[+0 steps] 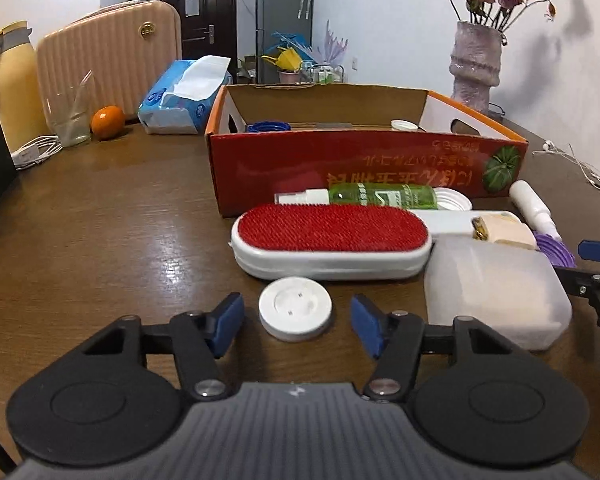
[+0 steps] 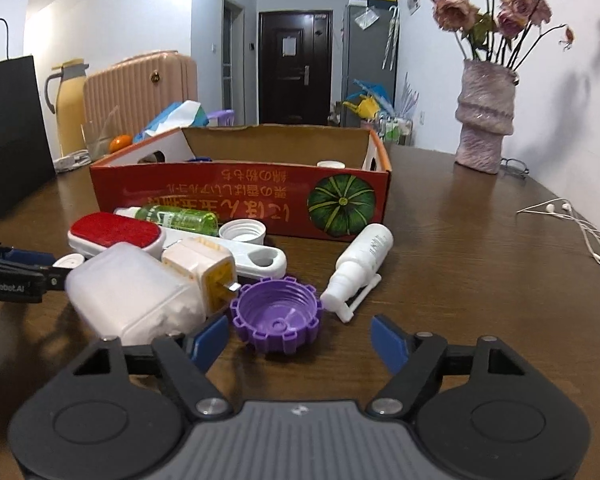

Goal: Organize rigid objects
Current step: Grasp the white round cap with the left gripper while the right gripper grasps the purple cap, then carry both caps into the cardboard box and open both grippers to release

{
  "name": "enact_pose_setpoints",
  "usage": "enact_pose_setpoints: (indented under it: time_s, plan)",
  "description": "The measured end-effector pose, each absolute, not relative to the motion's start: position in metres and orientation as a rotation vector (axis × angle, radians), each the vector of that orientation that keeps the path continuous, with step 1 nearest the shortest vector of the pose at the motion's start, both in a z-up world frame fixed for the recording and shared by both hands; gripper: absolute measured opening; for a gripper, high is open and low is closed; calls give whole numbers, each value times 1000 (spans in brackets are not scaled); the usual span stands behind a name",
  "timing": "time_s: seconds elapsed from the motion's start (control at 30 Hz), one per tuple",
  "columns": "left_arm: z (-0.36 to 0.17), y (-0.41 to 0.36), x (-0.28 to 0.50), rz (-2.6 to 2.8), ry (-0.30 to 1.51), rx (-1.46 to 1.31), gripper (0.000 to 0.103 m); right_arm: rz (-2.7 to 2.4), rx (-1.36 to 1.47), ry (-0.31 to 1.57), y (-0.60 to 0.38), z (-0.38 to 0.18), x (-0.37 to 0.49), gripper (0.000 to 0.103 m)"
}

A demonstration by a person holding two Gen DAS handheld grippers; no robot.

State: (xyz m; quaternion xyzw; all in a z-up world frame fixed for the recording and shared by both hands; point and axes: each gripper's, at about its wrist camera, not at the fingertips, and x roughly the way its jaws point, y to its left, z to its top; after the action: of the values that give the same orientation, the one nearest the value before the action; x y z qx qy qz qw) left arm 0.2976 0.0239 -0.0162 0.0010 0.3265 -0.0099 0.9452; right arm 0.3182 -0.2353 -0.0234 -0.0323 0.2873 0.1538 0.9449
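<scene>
Both grippers open, gripping nothing: left gripper (image 1: 296, 320) straddles white cap (image 1: 295, 314), right gripper (image 2: 298, 338) straddles purple cap (image 2: 276, 314).

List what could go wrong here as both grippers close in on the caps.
1. The left gripper brackets the low white round cap; its pads could ride over the shallow rim and slip off.
2. The right gripper sits off-centre: the purple cap lies near its left pad, which is close to the translucent white container and may nudge it.
3. The white spray bottle lies close by and could roll.
</scene>
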Motion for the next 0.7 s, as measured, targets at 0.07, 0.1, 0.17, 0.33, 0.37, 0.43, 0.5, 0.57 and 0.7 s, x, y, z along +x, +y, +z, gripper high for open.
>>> enact_pose_setpoints:
  time_s: [0.07, 0.1, 0.17, 0.33, 0.37, 0.43, 0.5, 0.57, 0.7]
  plan:
    - [-17, 24, 299, -15, 661, -3, 59, 326, -65, 598, -234, -24, 324, 60]
    - [-17, 23, 298, -9, 658, 2, 52, 332, -71, 603, -232, -25, 326, 56]
    - [-16, 21, 296, -8, 650, 6, 41, 334, -82, 604, -229, -25, 328, 51]
    - [-15, 19, 290, -14, 647, 4, 40, 328, -67, 598, -233, -24, 323, 51]
    - [-14, 18, 287, -17, 650, 5, 40, 325, -60, 591, -236, -22, 319, 51]
    - [-12, 18, 281, -17, 644, 1, 40, 319, -48, 585, -241, -20, 313, 51]
    - [-7, 17, 270, -14, 625, -5, 40, 310, -45, 578, -245, -17, 305, 51]
    - [-2, 18, 259, -5, 606, -15, 40, 305, -47, 568, -248, -13, 297, 51]
    - [10, 22, 235, 14, 570, -20, 40, 303, -49, 531, -252, -3, 272, 51]
